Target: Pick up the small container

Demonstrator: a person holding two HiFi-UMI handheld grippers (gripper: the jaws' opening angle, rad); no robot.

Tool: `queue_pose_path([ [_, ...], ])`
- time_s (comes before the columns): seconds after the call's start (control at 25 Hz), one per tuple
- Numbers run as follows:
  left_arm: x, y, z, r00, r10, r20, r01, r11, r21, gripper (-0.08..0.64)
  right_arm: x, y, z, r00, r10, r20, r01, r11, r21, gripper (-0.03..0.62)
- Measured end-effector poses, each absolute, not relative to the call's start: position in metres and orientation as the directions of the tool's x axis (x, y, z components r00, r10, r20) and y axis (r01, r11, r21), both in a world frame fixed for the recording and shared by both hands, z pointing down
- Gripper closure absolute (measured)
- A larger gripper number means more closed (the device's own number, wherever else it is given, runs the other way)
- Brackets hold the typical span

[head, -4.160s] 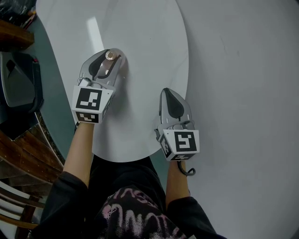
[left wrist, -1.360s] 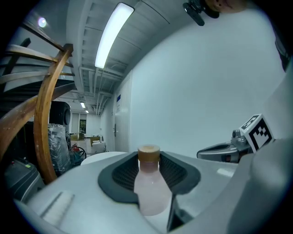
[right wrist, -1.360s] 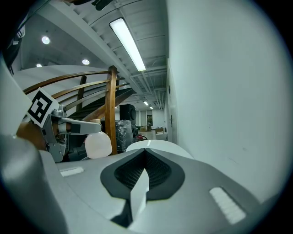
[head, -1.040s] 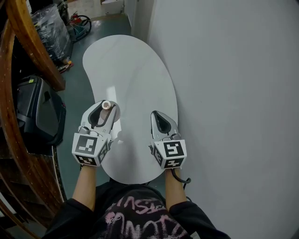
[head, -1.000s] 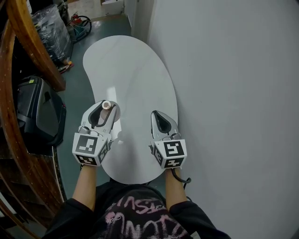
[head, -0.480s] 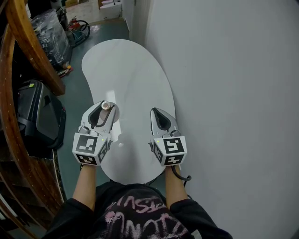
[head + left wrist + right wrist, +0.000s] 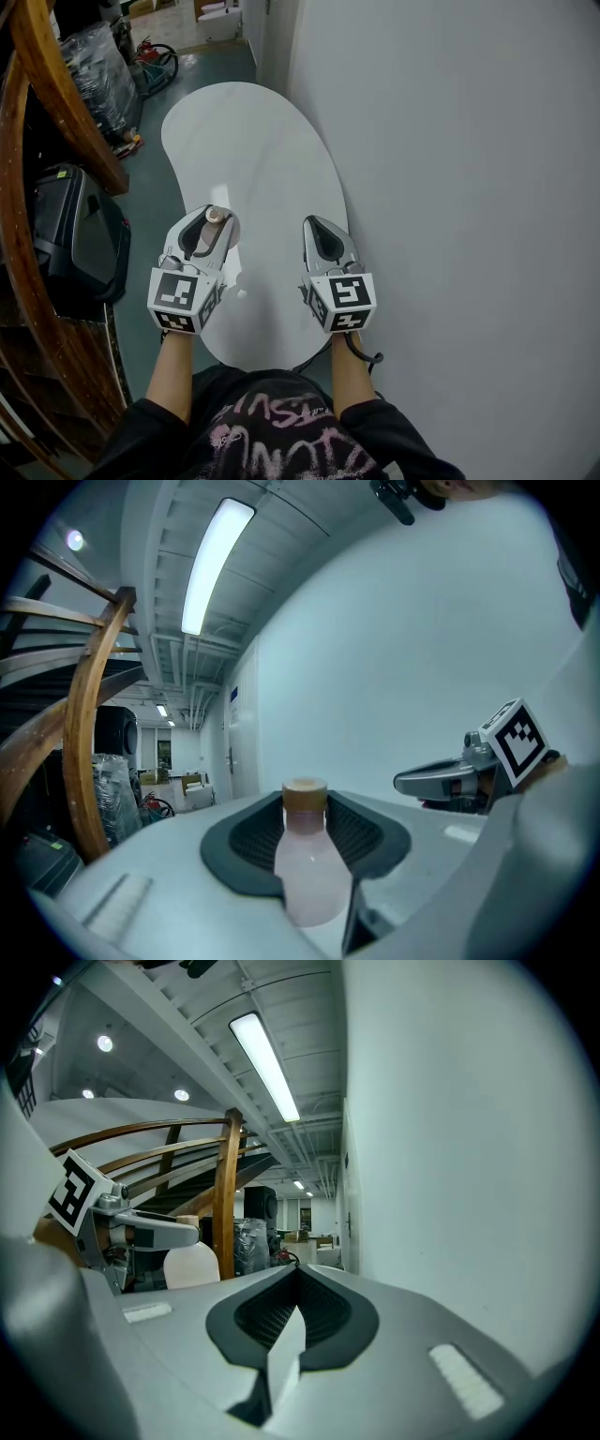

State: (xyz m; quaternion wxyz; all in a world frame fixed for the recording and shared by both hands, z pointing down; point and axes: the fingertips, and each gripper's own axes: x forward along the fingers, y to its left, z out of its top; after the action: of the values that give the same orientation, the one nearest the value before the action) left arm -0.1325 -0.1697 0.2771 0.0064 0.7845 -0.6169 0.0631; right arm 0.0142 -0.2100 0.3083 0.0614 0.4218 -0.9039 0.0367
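Observation:
The small container (image 7: 215,216) is a pale translucent bottle with a tan cap. My left gripper (image 7: 214,221) is shut on it and holds it above the left edge of the white table (image 7: 253,141). In the left gripper view the container (image 7: 309,874) stands upright between the dark pads (image 7: 246,841). My right gripper (image 7: 319,228) is shut with nothing in it, level with the left one and above the table's right side. In the right gripper view its jaws (image 7: 295,1316) meet, and the container (image 7: 190,1265) shows at the left.
A plain white wall (image 7: 450,187) runs along the table's right side. A curved wooden railing (image 7: 56,84) and a black case (image 7: 70,234) stand at the left on the green floor. Wrapped goods (image 7: 94,66) lie beyond the table's far end.
The head view has pulled back and shows the whole table and more of the floor. Both grippers keep their pose side by side, the left one still holding the container.

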Motion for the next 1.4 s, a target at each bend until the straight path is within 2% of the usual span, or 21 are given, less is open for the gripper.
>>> queue_pose_path([
  [1.4, -0.138, -0.173, 0.281, 0.219, -0.971, 0.101, -0.973, -0.225, -0.049, 0.418, 0.024, -0.217, 0.311, -0.603, -0.783, 0.151, -0.793, 0.609, -0.009, 0.584],
])
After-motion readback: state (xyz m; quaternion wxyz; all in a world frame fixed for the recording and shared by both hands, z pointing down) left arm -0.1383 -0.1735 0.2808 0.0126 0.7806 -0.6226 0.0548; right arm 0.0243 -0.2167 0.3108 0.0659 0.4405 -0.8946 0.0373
